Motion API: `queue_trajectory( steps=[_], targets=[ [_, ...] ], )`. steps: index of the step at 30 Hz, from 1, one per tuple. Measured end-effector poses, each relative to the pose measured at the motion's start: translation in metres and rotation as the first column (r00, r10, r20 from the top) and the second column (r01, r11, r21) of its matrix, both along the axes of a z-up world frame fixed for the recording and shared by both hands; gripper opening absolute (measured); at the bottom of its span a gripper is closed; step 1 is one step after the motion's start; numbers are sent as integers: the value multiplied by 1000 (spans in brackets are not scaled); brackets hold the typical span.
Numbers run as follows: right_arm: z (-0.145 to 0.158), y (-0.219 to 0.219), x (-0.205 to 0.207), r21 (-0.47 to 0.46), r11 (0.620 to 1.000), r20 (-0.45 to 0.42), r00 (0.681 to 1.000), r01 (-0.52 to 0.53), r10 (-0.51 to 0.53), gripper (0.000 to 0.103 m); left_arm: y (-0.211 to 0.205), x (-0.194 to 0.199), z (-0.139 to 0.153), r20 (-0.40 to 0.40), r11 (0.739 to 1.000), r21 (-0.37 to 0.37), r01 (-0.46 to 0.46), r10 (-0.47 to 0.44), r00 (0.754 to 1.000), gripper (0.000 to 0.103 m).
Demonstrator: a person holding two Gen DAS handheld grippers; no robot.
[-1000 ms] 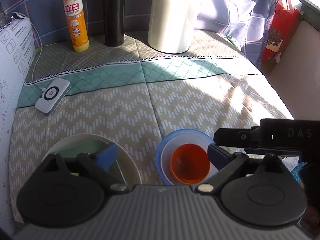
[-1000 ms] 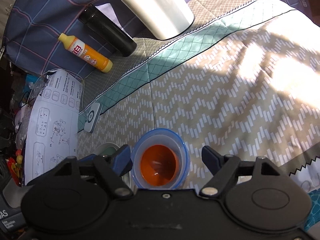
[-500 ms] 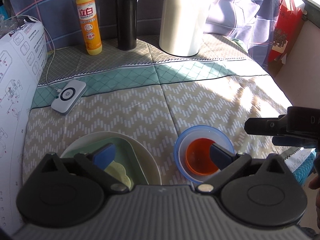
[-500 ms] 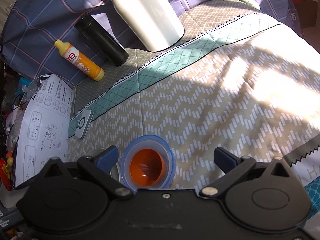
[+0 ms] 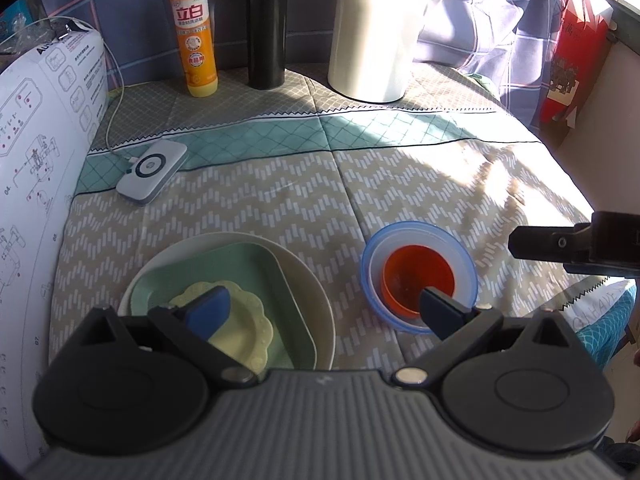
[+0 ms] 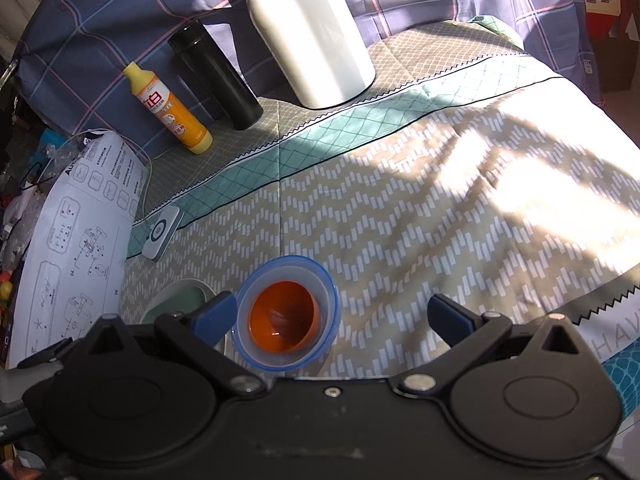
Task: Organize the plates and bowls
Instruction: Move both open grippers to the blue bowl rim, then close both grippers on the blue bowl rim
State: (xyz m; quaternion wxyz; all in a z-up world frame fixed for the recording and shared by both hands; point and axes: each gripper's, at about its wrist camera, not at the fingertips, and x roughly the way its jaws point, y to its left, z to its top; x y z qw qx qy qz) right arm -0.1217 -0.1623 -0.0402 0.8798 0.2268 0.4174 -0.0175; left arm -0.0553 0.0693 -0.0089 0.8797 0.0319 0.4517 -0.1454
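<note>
A white round plate [image 5: 312,300] lies on the patterned cloth at the near left. It holds a green square plate [image 5: 248,264], and a small yellow scalloped dish [image 5: 244,320] rests in that. To its right a clear blue-rimmed bowl [image 5: 464,256] holds an orange bowl [image 5: 416,272]. The stacked bowls also show in the right wrist view [image 6: 286,318]. My left gripper [image 5: 324,312] is open and empty above both stacks. My right gripper [image 6: 334,318] is open and empty above the bowls. It shows at the right edge of the left wrist view [image 5: 576,244].
At the back stand a yellow detergent bottle [image 5: 196,32], a black flask [image 5: 266,24] and a large white jug [image 5: 376,28]. A white charger pad [image 5: 152,170] with a cable lies at the left. A printed instruction sheet [image 5: 36,168] rises along the left edge. A red bag [image 5: 572,52] hangs at the right.
Both grippers have pulled back and up from the dishes. The plate stack and the bowls now show in full. The right gripper has moved to the right, away from the bowls.
</note>
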Motion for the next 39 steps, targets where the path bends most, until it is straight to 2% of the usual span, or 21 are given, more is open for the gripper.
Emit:
queue_trajectory(
  steps=[4, 7, 18, 25, 27, 33, 35, 39],
  targets=[
    [-1, 4, -3, -46, 999, 3, 1000, -11, 11, 103, -2, -5, -4, -5, 1000, 1, 8, -8, 1000, 103],
    [-8, 2, -4, 4, 1000, -16, 999, -29, 29, 103, -5, -8, -8, -10, 1000, -1, 20, -20, 1000, 103],
    [-27, 0, 7, 25, 997, -102, 992, -67, 69, 103, -15, -3, -20, -32, 999, 1, 50, -50, 998, 103],
    [-32, -10, 14, 40, 999, -90, 995, -27, 30, 103, -22, 5, -25, -35, 997, -7, 83, -83, 996, 103],
    [-32, -12, 17, 38, 999, -86, 996, -24, 27, 99, -25, 7, -26, -31, 996, -5, 91, -91, 995, 102],
    [-36, -14, 30, 55, 998, -99, 994, -40, 45, 95, -32, 17, -29, -46, 995, -21, 102, -103, 994, 87],
    [-38, -15, 35, 64, 997, -106, 993, -39, 45, 93, -35, 21, -32, -63, 993, -25, 112, -113, 992, 79],
    [-46, -16, 43, 97, 995, -124, 991, -37, 49, 78, -40, 29, -39, -95, 993, -36, 116, -119, 988, 65]
  ],
)
